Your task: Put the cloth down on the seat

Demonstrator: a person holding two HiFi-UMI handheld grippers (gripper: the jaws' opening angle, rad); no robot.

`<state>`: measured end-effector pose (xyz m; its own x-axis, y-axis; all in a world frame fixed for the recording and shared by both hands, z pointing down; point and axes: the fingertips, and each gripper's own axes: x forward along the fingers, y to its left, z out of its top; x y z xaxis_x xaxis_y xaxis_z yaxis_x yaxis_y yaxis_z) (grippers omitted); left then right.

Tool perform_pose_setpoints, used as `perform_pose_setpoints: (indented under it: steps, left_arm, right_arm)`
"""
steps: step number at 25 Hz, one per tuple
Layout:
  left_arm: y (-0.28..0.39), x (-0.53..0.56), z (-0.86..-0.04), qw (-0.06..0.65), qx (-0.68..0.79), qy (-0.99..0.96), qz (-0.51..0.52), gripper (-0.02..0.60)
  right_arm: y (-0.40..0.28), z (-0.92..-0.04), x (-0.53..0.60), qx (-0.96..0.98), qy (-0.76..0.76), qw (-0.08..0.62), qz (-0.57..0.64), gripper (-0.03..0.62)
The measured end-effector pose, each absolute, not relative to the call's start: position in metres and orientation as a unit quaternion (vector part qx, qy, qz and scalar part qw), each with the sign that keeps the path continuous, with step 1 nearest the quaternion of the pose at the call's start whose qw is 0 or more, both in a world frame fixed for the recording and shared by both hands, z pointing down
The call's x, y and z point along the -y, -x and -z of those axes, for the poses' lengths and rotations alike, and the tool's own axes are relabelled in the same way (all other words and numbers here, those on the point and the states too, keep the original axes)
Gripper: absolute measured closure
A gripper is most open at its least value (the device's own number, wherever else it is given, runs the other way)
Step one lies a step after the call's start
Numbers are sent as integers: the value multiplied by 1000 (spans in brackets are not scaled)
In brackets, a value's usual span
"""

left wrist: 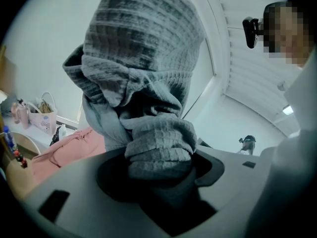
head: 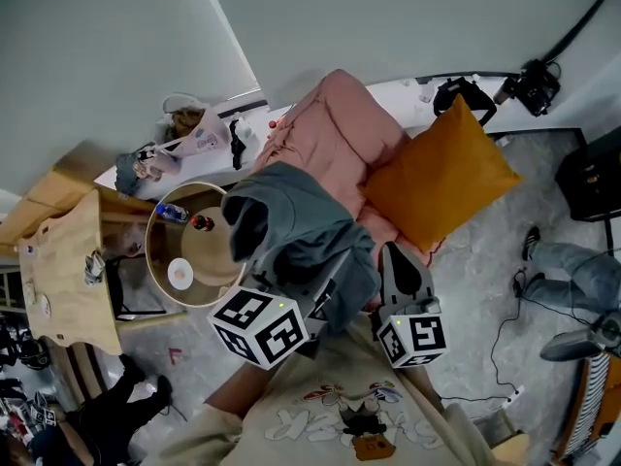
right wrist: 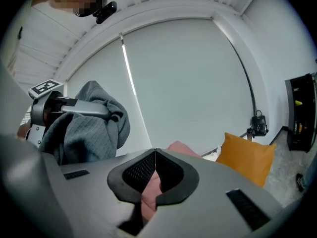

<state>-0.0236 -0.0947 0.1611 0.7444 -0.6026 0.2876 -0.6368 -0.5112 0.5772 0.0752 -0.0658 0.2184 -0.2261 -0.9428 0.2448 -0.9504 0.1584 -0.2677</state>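
Over the seat: the grey cloth [head: 296, 223] hangs bunched in the air in front of the pink seat [head: 330, 129] and does not lie on it. In the head view its folds cover part of the seat's front.
Left gripper [left wrist: 159, 168]: clamped on a thick wad of the cloth. The ribbed fabric fills the gap between the jaws, heaps up above them and drapes down both sides.
Right gripper [right wrist: 155, 155]: jaws drawn together with the tips meeting and nothing between them. A bit of the pink seat shows through the small gap behind the pads. It sits just to the right of the left gripper, apart from the cloth.
Cushion [head: 439, 178]: orange, leaning tilted against the seat's right side.
Round worktop [head: 165, 260]: left of the seat, carrying a bottle [head: 172, 213] and a small white round thing [head: 180, 273].
Wooden worktop [head: 58, 260]: farther left, near the round one.
Ledge [head: 408, 93]: white, running behind the seat, with a bag [head: 199, 136] on its left part.
People: the wearer's cream top [head: 340, 416] fills the bottom edge. Another person's legs [head: 568, 265] rest on the floor at the right.
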Motion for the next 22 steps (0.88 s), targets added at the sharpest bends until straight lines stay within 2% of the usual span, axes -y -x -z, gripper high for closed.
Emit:
perform_pose_setpoints:
  steps: [10, 22]
  left_arm:
    - [-6, 128, -170, 333, 379, -863, -24, 313]
    - [-4, 163, -219, 366, 391, -843, -42, 313]
  right_arm:
    - [-107, -237, 98, 771, -606, 10, -196, 576]
    - [-106, -275, 115, 772, -588, 43, -236, 576]
